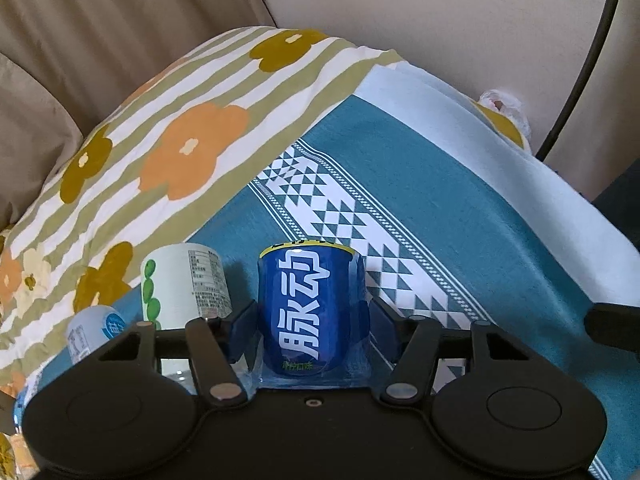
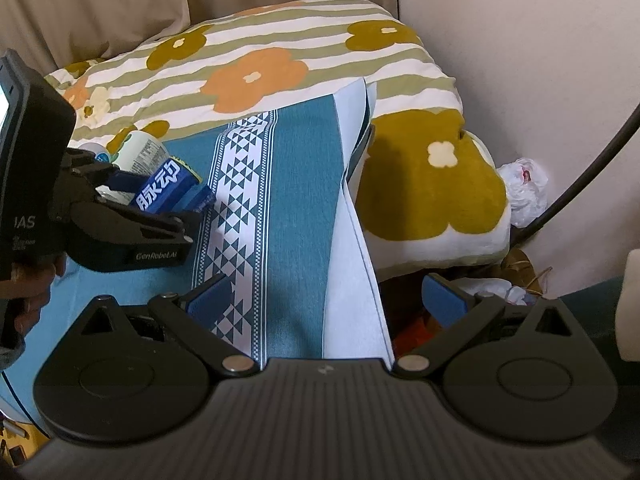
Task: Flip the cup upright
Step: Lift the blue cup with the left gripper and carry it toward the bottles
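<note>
A blue cup [image 1: 306, 312] with white Chinese letters and a yellow rim sits between the blue pads of my left gripper [image 1: 308, 330], which is shut on it. In the right wrist view the same cup [image 2: 166, 192] is tilted in the left gripper [image 2: 168, 200], with its rim pointing up and to the right, above the teal cloth [image 2: 296, 184]. My right gripper [image 2: 326, 300] is open and empty, low over the cloth's right edge.
A white cup with green dots [image 1: 184, 280] and a white bottle with a blue label [image 1: 94, 330] stand just left of the blue cup. A floral striped blanket [image 1: 168, 136] lies behind. Clutter and a plastic bag [image 2: 524, 192] lie beside the wall at right.
</note>
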